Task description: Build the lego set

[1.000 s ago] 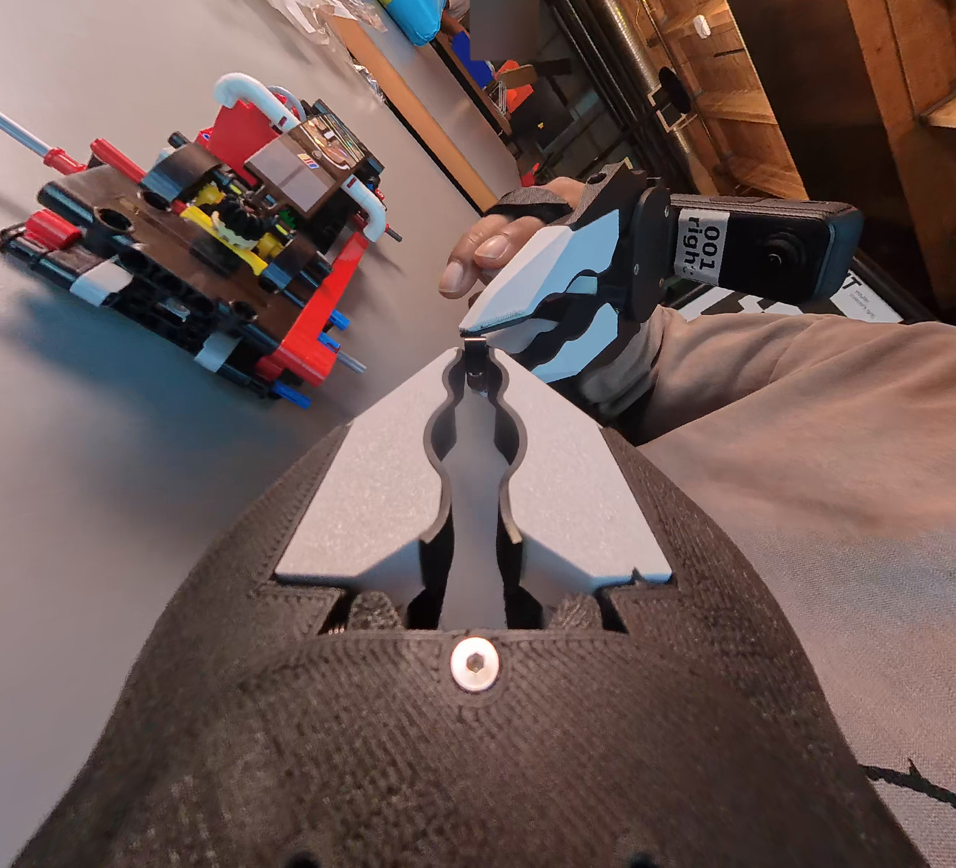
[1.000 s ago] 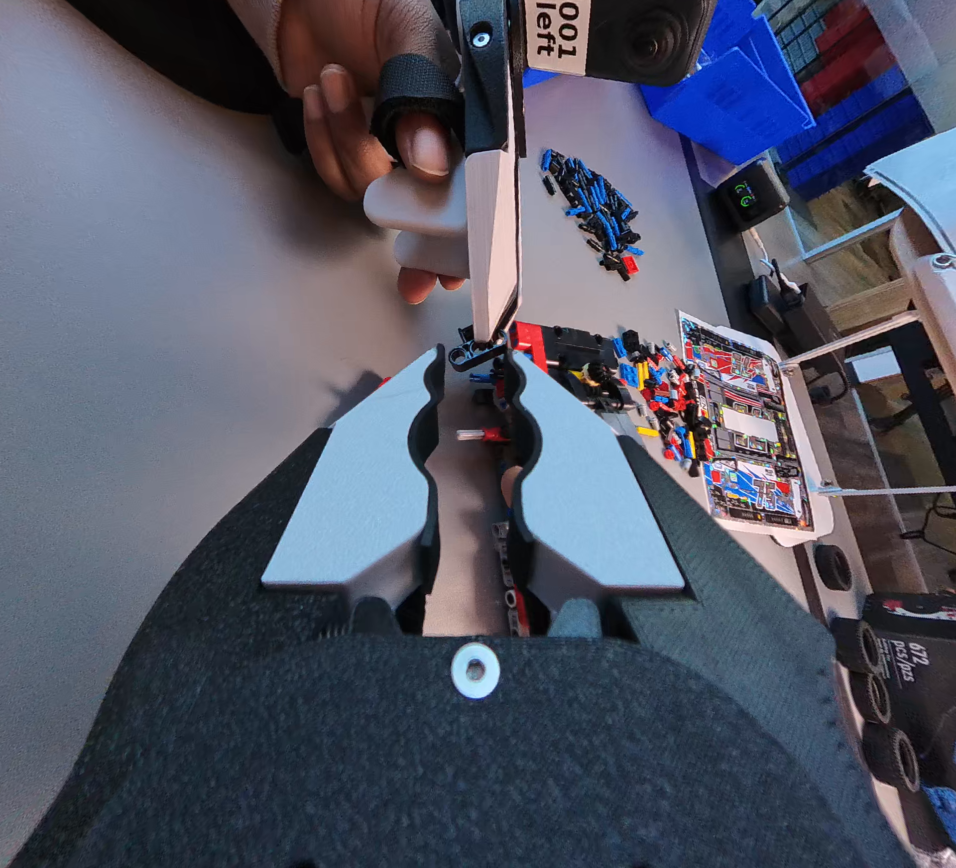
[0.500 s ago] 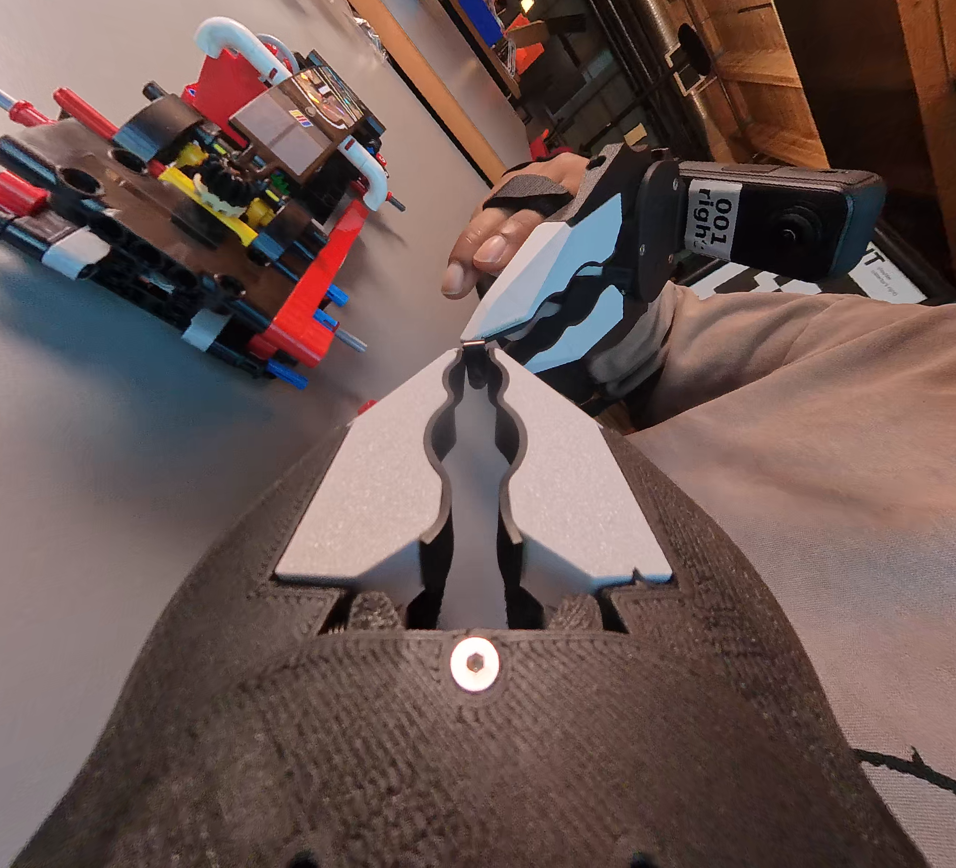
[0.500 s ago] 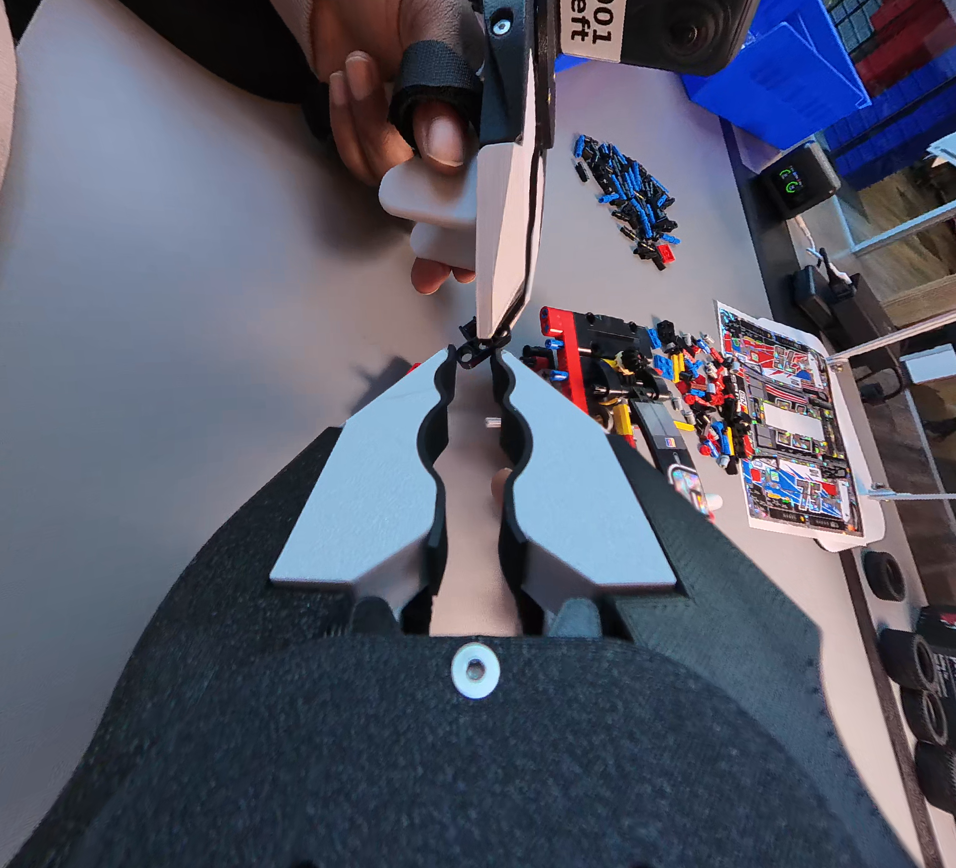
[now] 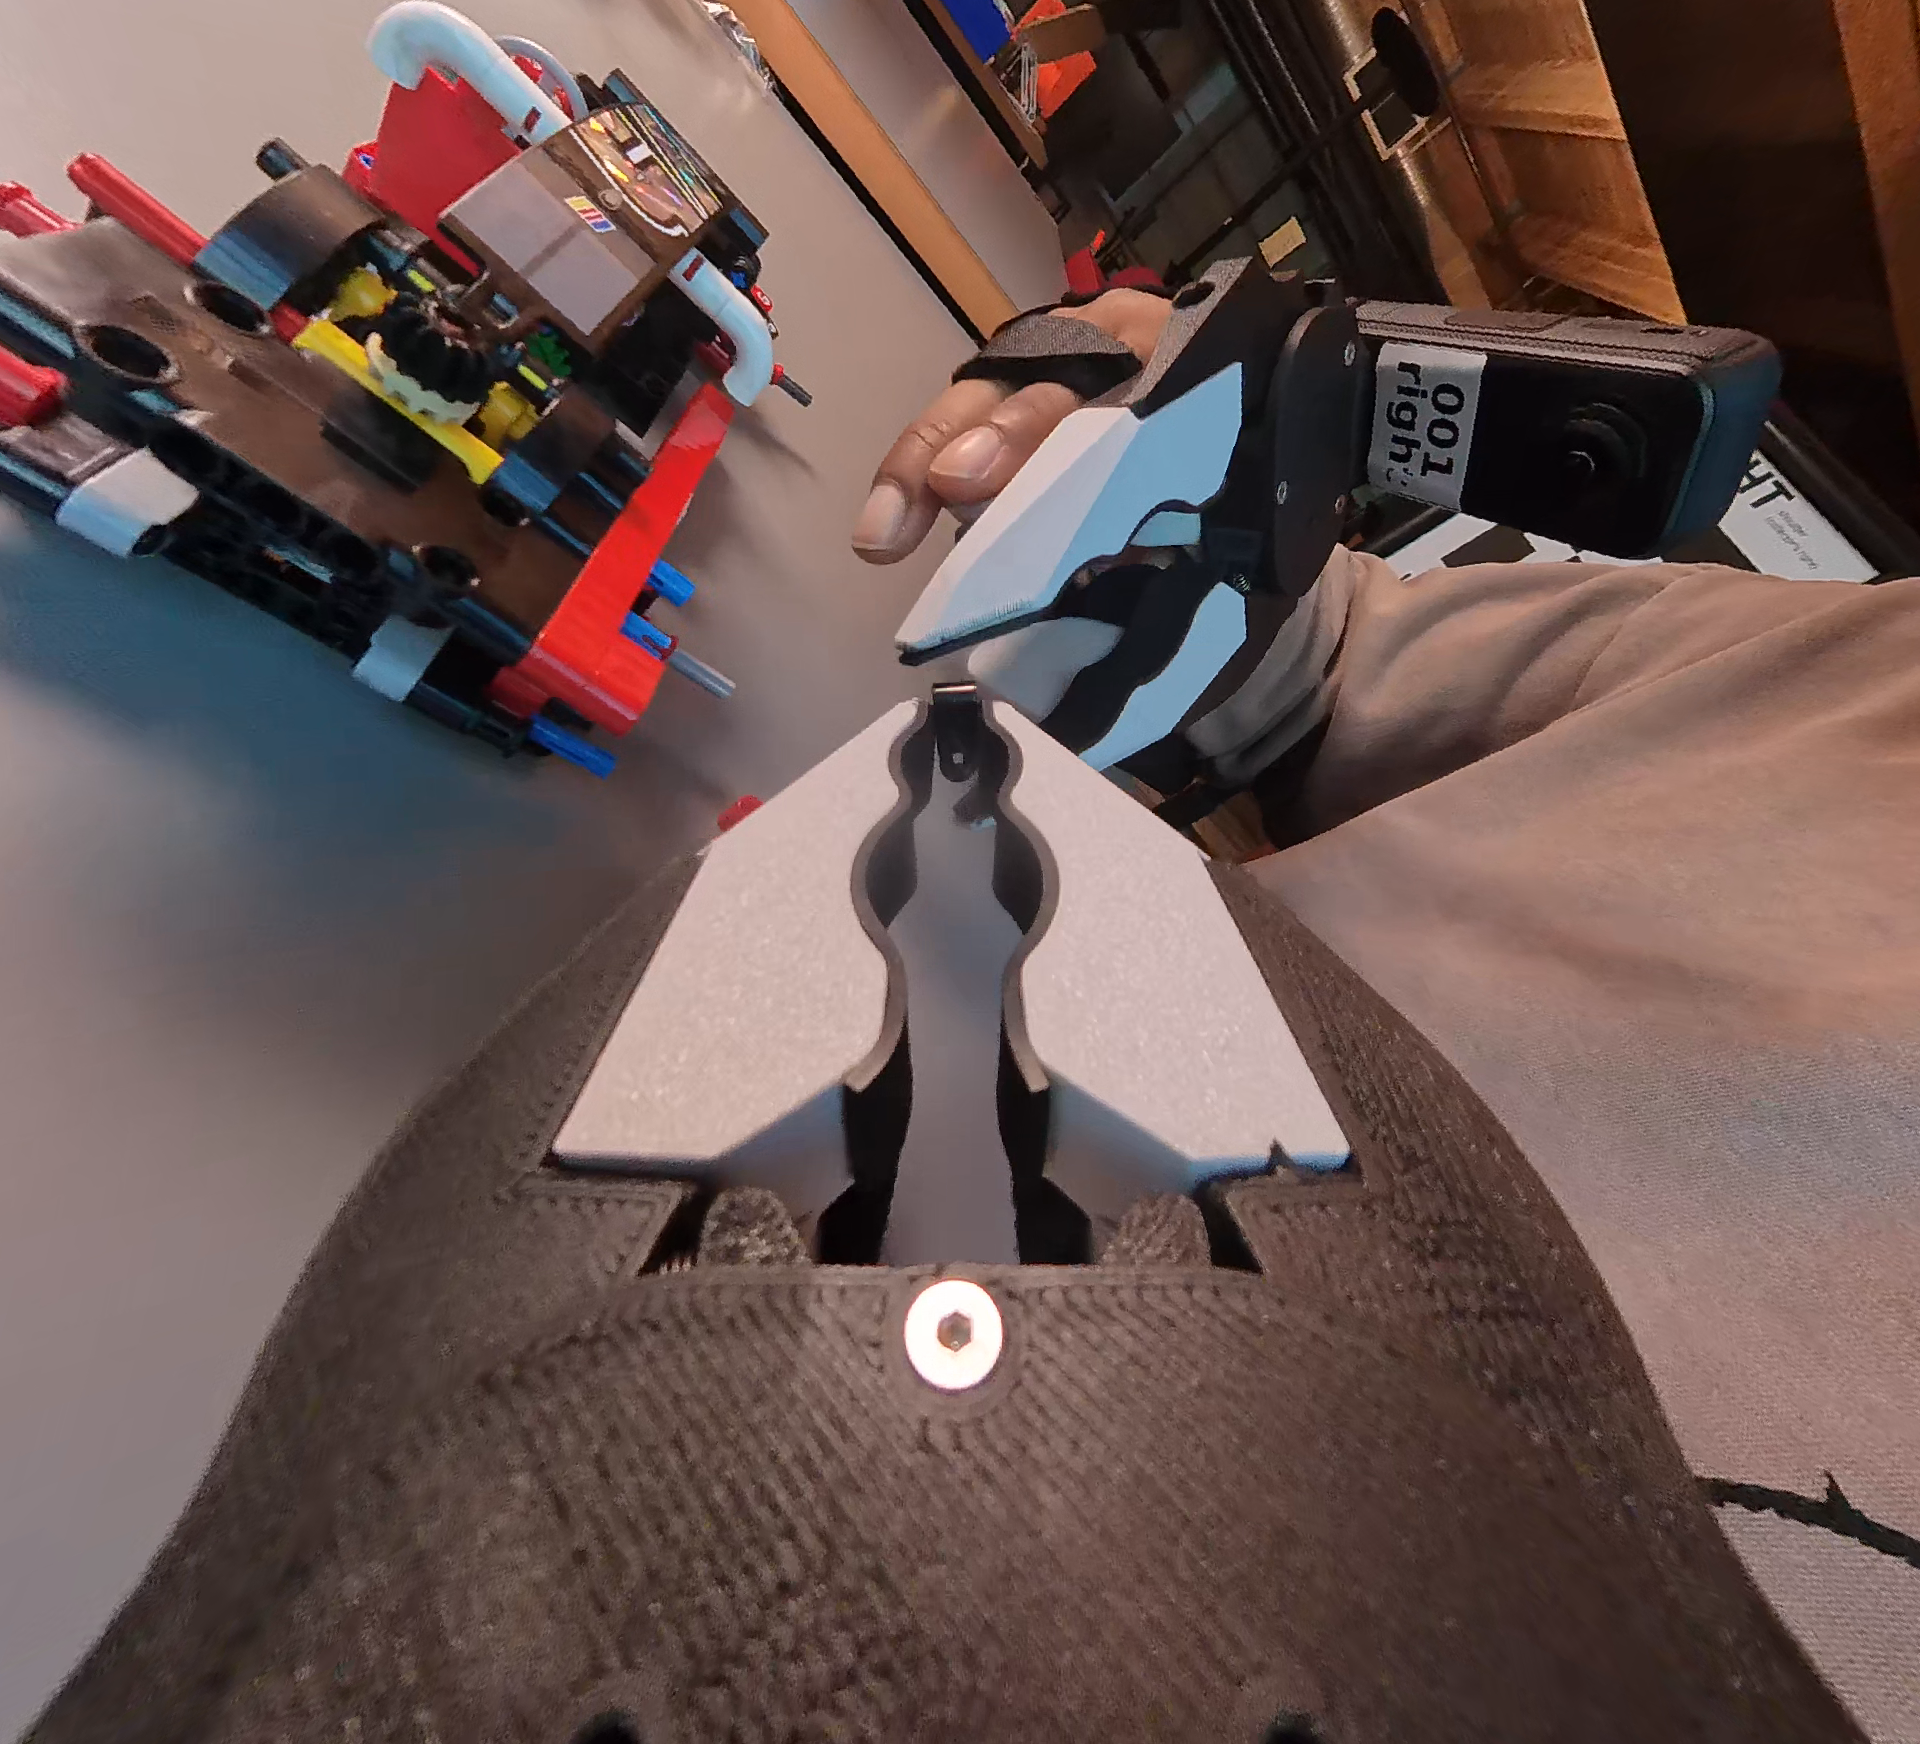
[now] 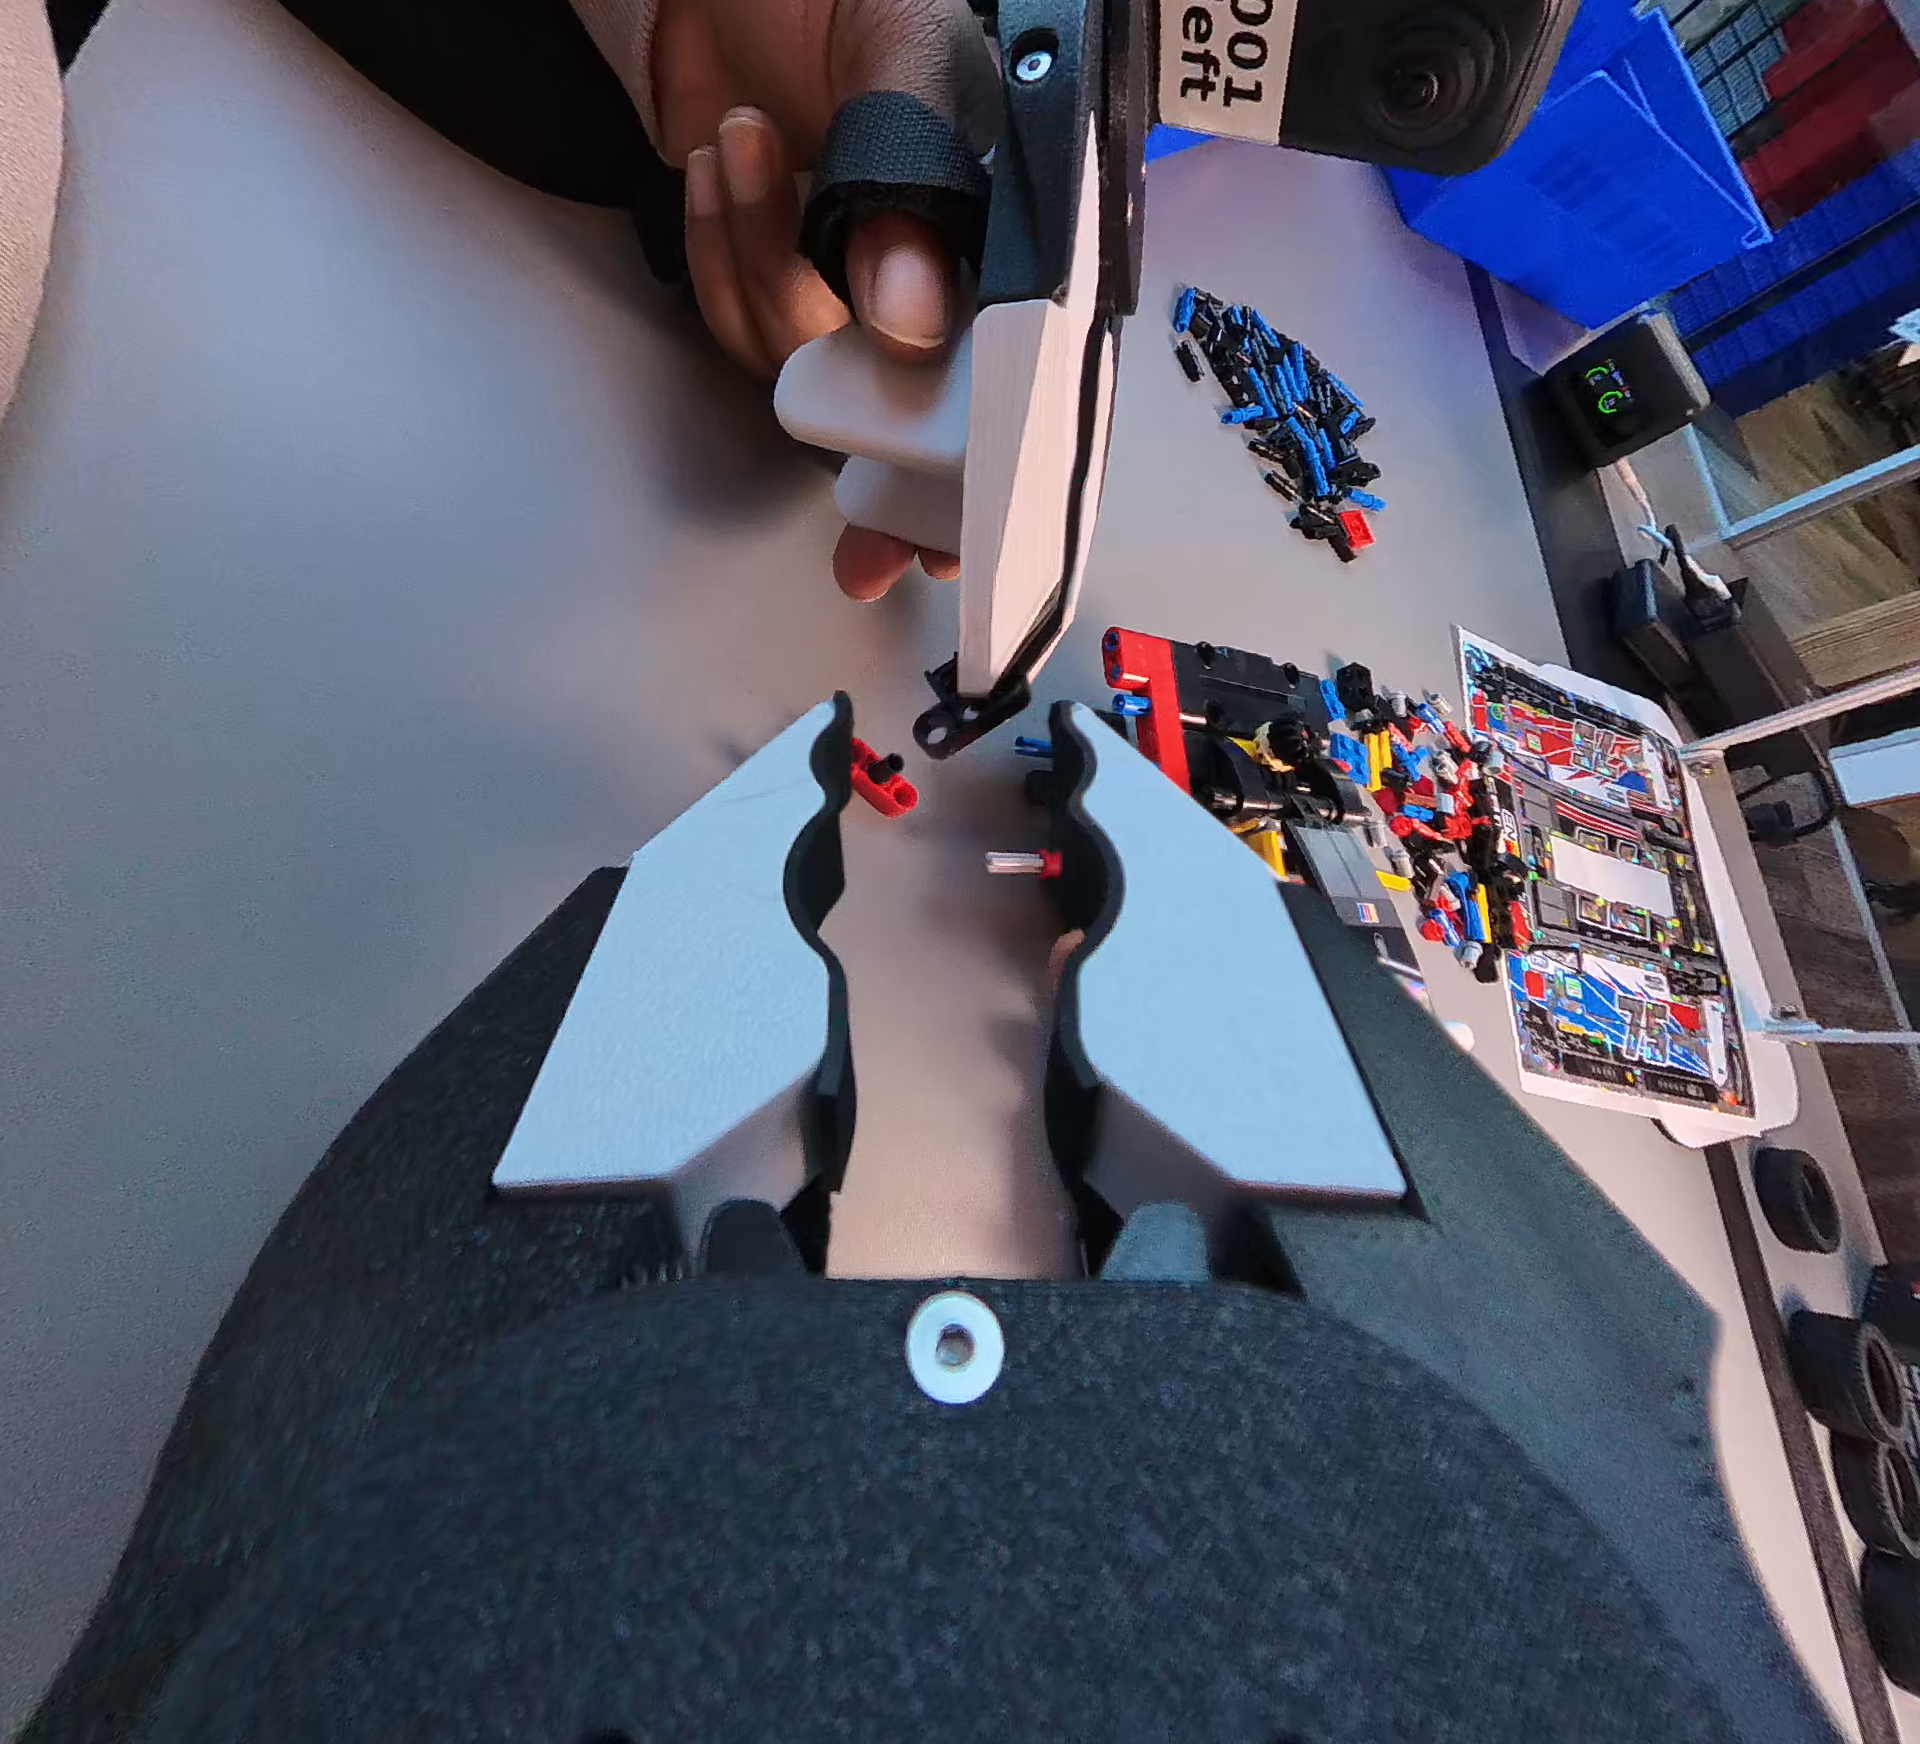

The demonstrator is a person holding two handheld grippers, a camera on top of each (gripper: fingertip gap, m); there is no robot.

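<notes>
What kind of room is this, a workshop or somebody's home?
Probably a shared workshop or lab, not a home. Blue storage bins stand stacked beside the grey table, a bare metal duct runs along the timber wall, and more worktables stretch behind the half-built model.

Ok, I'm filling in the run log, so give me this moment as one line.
left gripper: shut on small black piece | right gripper: open, empty, just short of piece | car build: on table, untouched
</notes>
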